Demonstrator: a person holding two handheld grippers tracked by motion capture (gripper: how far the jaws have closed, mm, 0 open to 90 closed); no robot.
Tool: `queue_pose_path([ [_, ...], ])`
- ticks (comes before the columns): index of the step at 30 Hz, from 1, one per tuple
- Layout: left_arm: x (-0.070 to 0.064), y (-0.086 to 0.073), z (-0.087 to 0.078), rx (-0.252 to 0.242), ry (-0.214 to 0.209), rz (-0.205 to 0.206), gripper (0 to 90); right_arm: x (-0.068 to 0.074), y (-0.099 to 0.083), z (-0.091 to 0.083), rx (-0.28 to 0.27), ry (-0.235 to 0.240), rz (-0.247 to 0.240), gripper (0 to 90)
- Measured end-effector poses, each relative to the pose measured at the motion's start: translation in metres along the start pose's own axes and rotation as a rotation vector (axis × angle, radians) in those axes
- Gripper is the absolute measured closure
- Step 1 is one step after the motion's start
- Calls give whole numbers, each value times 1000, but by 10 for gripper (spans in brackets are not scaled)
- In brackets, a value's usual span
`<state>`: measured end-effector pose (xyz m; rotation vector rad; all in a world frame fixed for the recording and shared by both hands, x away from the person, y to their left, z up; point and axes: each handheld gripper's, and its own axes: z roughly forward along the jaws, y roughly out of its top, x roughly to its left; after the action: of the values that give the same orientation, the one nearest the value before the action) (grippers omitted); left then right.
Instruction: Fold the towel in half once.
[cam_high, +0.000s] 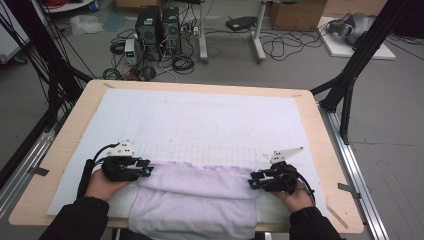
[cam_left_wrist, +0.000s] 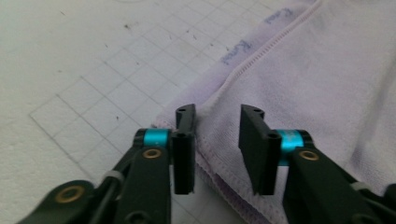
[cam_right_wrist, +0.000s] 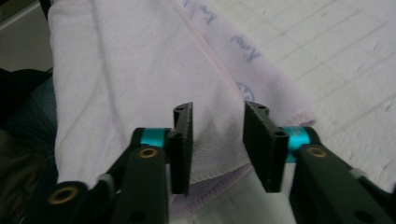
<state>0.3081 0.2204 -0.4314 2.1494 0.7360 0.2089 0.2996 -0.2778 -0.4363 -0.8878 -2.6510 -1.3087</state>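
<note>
A pale lilac towel (cam_high: 195, 200) lies folded at the near edge of the table and hangs over the front. My left gripper (cam_high: 145, 167) rests at the towel's left end, and my right gripper (cam_high: 254, 181) at its right end. In the left gripper view the left gripper (cam_left_wrist: 215, 140) stands open, its jaws either side of the stitched hem of the towel (cam_left_wrist: 299, 79). In the right gripper view the right gripper (cam_right_wrist: 217, 140) is open too, over the folded corner of the towel (cam_right_wrist: 140, 70).
A white gridded mat (cam_high: 200, 125) covers the wooden table (cam_high: 320, 150). Black frame legs (cam_high: 350, 75) stand at the right and left sides. Computers and cables (cam_high: 160, 35) sit on the floor beyond the far edge.
</note>
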Motion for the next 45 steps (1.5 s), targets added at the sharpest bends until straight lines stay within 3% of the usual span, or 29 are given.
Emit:
queue_pose_path([
  [4, 0, -2, 3, 17, -12, 15, 860, 1, -2, 2, 25, 21, -7, 801],
  [9, -3, 1, -3, -10, -8, 21, 875, 3, 0, -1, 8, 34, -24, 855],
  [13, -10, 3, -16, -49, -2, 49, 877, 7, 4, -10, -21, 30, -44, 865],
  [18, -25, -2, -43, -120, -9, 85, 875, 26, 6, -28, -75, 41, -94, 865],
  [21, -39, -13, -59, -125, -46, 112, 875, 38, 0, -34, -87, 73, -108, 865],
  [24, -46, -24, -67, -110, -77, 127, 867, 53, -11, -36, -71, 152, -129, 856],
  [27, -47, -28, -72, -118, -89, 125, 706, 61, -14, -39, -84, 172, -140, 790],
  [30, -42, -22, -72, -138, -119, 109, 639, 55, -6, -43, -112, 160, -133, 749],
  [36, -27, -7, -50, -115, -54, 87, 616, 24, 11, -28, -83, 22, -101, 638],
  [41, -4, 2, -24, -90, 3, 42, 606, 5, 16, -20, -100, -44, -82, 589],
  [45, 9, 7, -4, -54, 6, 20, 574, -9, 17, -9, -52, -78, -77, 539],
])
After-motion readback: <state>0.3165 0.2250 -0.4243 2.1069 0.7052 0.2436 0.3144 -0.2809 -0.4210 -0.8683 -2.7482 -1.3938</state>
